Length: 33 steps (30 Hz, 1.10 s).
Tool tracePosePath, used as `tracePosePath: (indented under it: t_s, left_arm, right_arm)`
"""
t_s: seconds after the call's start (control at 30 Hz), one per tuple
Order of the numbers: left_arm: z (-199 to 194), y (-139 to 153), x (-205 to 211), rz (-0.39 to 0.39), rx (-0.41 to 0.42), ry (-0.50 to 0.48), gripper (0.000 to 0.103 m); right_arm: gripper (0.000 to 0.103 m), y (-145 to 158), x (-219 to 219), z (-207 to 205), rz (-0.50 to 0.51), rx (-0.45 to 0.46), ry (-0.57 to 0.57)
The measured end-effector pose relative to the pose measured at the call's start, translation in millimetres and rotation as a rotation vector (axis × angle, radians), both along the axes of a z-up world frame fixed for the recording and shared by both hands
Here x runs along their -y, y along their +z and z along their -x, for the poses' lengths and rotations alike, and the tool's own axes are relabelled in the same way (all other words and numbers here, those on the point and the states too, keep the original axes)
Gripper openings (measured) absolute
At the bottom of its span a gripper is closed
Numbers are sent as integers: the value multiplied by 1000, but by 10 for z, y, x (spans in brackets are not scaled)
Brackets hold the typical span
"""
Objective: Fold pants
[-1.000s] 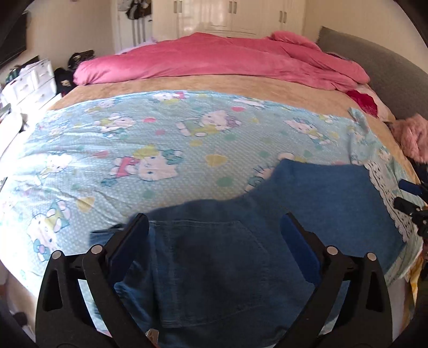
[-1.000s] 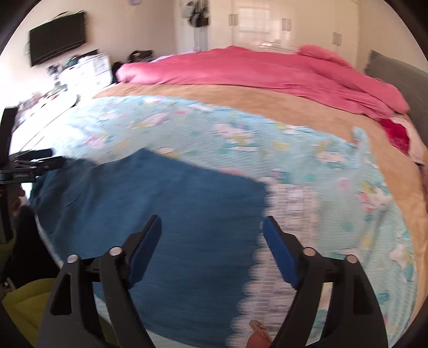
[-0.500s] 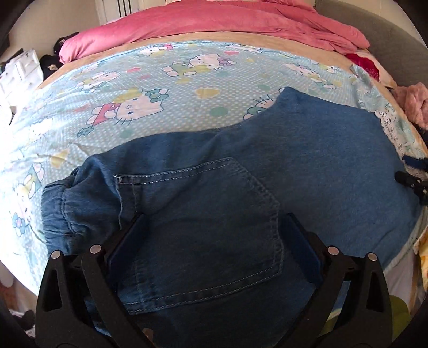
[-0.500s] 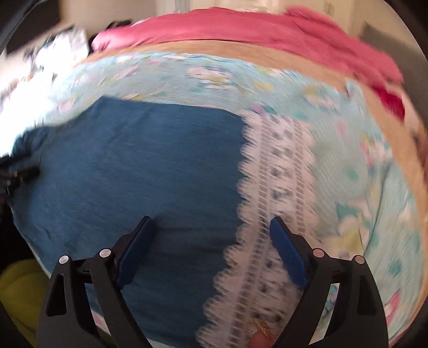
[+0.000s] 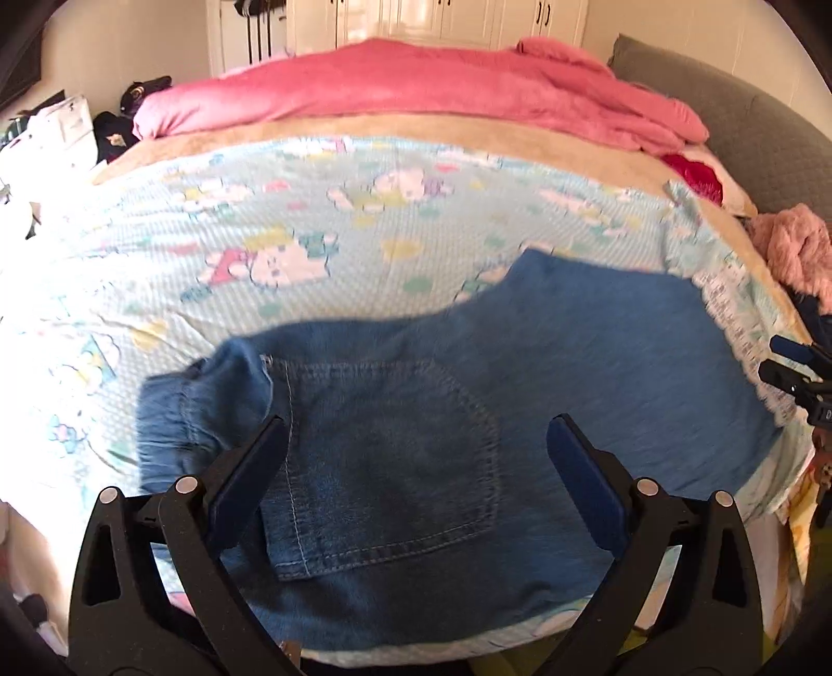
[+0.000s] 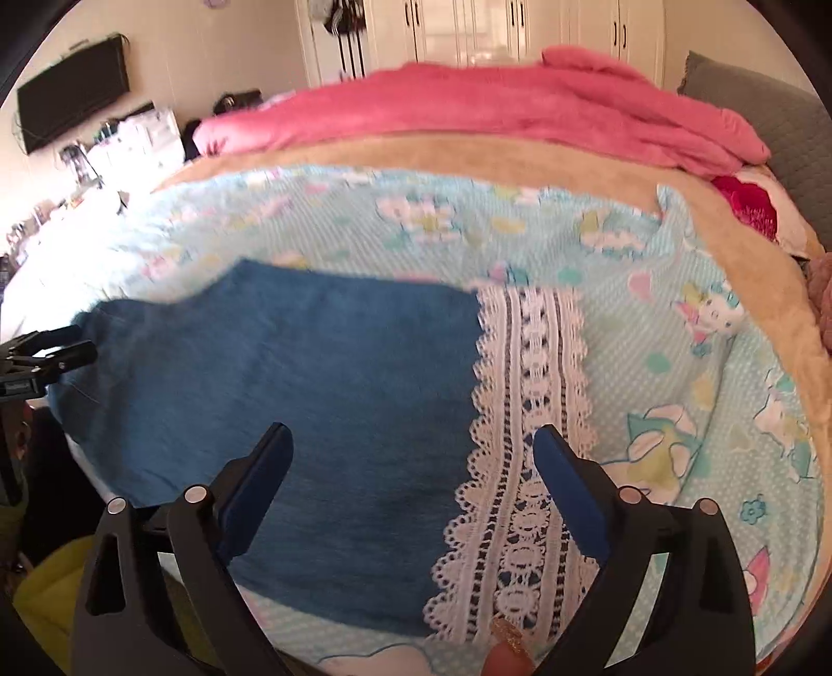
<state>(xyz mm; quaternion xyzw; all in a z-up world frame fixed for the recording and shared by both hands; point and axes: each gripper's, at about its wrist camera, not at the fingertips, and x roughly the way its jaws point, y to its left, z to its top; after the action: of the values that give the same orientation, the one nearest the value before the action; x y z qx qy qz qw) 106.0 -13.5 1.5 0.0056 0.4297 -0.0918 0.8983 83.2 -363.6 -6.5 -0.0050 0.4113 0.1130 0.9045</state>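
so, blue denim pants (image 5: 520, 395) lie flat on the cartoon-print sheet (image 5: 322, 249), near the bed's front edge. in the left wrist view the back pocket (image 5: 385, 457) faces up at centre-6 o'clock, the gathered waistband (image 5: 177, 421) bunches at 8-9 o'clock, and the rest of the pants spreads toward 3 o'clock. in the right wrist view the pants (image 6: 312, 395) fill centre to 9 o'clock, ending in a white lace hem (image 6: 520, 442) that runs from centre down to 6 o'clock.

left gripper (image 5: 416, 452) has its jaws spread wide, nothing pinched, hanging over the pocket; can't tell if the blue pads (image 5: 249, 483) touch the denim. right gripper (image 6: 411, 468) is equally wide, holding nothing, straddling the boundary of denim and lace; contact unclear. each gripper's tip shows in the other's view: right one at 3 o'clock (image 5: 795, 369), left one at 9 o'clock (image 6: 47, 353).

a fingertip with glitter nail (image 6: 507, 652) pokes in at 6 o'clock in the right view. pink duvet (image 5: 416, 88) heaped at 12 o'clock on a tan blanket (image 5: 364, 130), grey headboard (image 5: 738, 130) at 2 o'clock, white wardrobes (image 6: 494, 31) behind, black tv (image 6: 73, 88) at 10 o'clock on the wall.
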Motion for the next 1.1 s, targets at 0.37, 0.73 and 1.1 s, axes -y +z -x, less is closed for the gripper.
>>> tracePosePath:
  t_s: [0.37,0.73,1.1]
  left_arm:
    - [170,141,475,0,17,-106,94]
    - [131,-562,770,-92,-140,-171,94]
    - [20,25,956,-34,-42,-214,94]
  right_arm:
    - [97,166,-202,279,-16,62,69]
    - [98,-374,-126,291,-1,-102,28]
    - [98,136,350,456,-74,53,-85]
